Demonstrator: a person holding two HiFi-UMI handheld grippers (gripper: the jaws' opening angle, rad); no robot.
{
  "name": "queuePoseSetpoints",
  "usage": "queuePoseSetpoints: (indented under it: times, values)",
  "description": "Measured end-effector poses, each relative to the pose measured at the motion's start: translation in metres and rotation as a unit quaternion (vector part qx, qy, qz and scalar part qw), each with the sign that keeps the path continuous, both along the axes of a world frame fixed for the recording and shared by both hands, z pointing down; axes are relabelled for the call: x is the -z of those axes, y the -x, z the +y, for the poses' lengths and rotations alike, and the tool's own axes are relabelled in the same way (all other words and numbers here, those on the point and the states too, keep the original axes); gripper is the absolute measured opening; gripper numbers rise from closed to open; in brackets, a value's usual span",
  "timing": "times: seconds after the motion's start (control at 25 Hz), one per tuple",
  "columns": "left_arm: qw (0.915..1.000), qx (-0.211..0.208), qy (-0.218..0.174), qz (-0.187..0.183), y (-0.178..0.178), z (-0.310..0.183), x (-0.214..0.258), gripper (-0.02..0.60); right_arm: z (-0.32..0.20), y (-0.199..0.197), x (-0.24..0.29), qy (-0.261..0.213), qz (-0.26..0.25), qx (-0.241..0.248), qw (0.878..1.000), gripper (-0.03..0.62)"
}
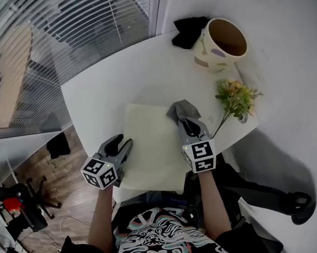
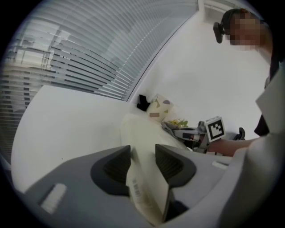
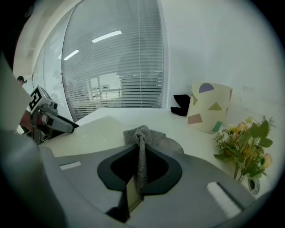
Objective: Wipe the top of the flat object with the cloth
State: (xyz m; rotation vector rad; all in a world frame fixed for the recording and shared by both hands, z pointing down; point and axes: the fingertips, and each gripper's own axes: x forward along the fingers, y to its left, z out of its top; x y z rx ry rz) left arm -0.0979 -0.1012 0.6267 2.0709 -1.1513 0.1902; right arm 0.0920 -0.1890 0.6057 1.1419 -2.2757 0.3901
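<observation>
A cream flat board (image 1: pixel 151 147) lies on the white table (image 1: pixel 110 94) close to its near edge. My left gripper (image 1: pixel 123 144) is shut on the board's left edge; in the left gripper view that edge (image 2: pixel 144 187) sits clamped between the jaws of my left gripper (image 2: pixel 143 156). My right gripper (image 1: pixel 187 121) is shut on a grey cloth (image 1: pixel 181 109), which rests at the board's far right corner. In the right gripper view the cloth (image 3: pixel 141 138) stands pinched in my right gripper (image 3: pixel 141 156), with the board (image 3: pixel 95 133) to its left.
A cream patterned pot (image 1: pixel 223 43) stands at the back right with a black item (image 1: pixel 189 31) beside it. A small bunch of flowers (image 1: pixel 235 97) lies right of the cloth. The table's edge runs just beyond the board's near and left sides. Blinds line the left.
</observation>
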Motion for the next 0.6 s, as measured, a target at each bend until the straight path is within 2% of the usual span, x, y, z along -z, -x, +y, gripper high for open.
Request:
queuePoseSetpoints:
  times: [0.28,0.6]
  values:
    - [0.9998,0.008,0.009,0.012,0.0027,0.0001,-0.0010,0.189,-0.0008,0.0012,-0.0008,0.030,-0.016,-0.004,0.999,0.015]
    - [0.9997,0.011,0.012,0.018,0.0018,-0.0009,-0.0030,0.189,0.0027,0.0000,-0.0026,0.036,-0.017,-0.005,0.999,0.015]
